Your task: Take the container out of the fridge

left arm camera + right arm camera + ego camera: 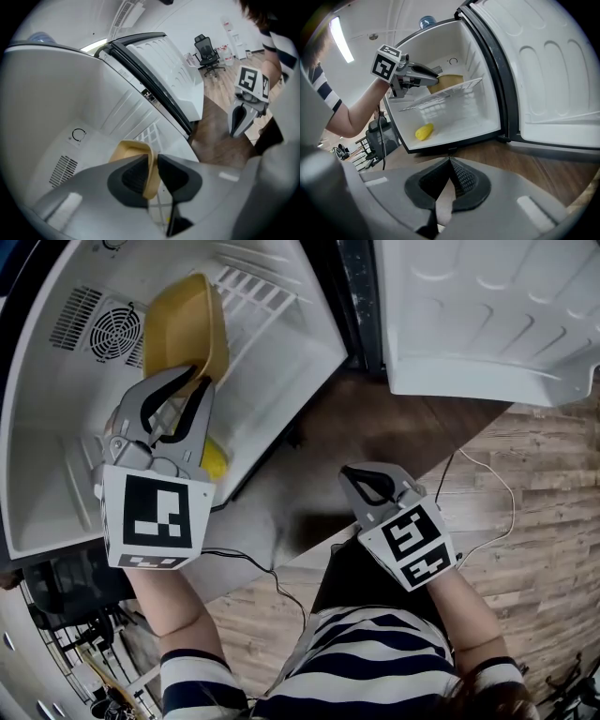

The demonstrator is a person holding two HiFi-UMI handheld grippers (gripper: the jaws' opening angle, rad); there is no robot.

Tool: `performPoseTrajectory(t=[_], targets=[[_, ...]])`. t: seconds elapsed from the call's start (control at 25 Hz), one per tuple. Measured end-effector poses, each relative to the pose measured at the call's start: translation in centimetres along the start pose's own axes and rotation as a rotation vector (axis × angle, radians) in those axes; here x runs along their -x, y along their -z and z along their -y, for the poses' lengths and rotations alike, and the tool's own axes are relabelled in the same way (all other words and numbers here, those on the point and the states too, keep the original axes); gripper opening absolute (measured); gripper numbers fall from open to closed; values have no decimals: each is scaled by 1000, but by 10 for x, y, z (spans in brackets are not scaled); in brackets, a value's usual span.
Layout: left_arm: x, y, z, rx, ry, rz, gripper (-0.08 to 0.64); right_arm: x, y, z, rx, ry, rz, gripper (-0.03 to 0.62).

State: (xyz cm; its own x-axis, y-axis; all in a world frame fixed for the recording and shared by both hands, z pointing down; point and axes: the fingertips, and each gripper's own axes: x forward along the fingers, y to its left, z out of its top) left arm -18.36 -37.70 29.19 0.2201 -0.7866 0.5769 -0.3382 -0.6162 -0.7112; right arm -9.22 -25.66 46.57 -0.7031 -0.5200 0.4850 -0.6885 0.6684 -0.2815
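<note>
Keeping the right tool [367,482] back by the body, pressed together on nothing, low over the wooden floor and clear of the open fridge door [487,315]. Best left there, out of the path, ready to come up under the load once outside.

Further out, pinching the near rim of the yellow container [183,324] with the left tool [195,381]: one pad inside the wall, one outside, closed tight on the thin edge. Judged a one-sided hold on a wide tub, so likely to sag or swing from the rim. Hold the squeeze firm and keep the wrist level.

Sitting on the wire shelf [253,287] in the upper part of the fridge [56,427], or lifted just off it; cannot tell which. Raise only enough to free the base from the bars, then draw straight back toward the body, not sideways. Mind the shelf's front lip and the door frame on the right.

Below, on the fridge floor, a small yellow item [423,131], well apart from the tub and not in the way. No need to touch it.

At the back, a round vent in the rear wall, near the tub's far end; pull away from it, never push in.
</note>
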Motion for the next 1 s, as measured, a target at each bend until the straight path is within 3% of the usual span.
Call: performPoseTrajectory(t=[1.0], targets=[[56, -18, 43, 56, 3, 33, 0, 73, 17, -26, 24, 84, 29, -3]])
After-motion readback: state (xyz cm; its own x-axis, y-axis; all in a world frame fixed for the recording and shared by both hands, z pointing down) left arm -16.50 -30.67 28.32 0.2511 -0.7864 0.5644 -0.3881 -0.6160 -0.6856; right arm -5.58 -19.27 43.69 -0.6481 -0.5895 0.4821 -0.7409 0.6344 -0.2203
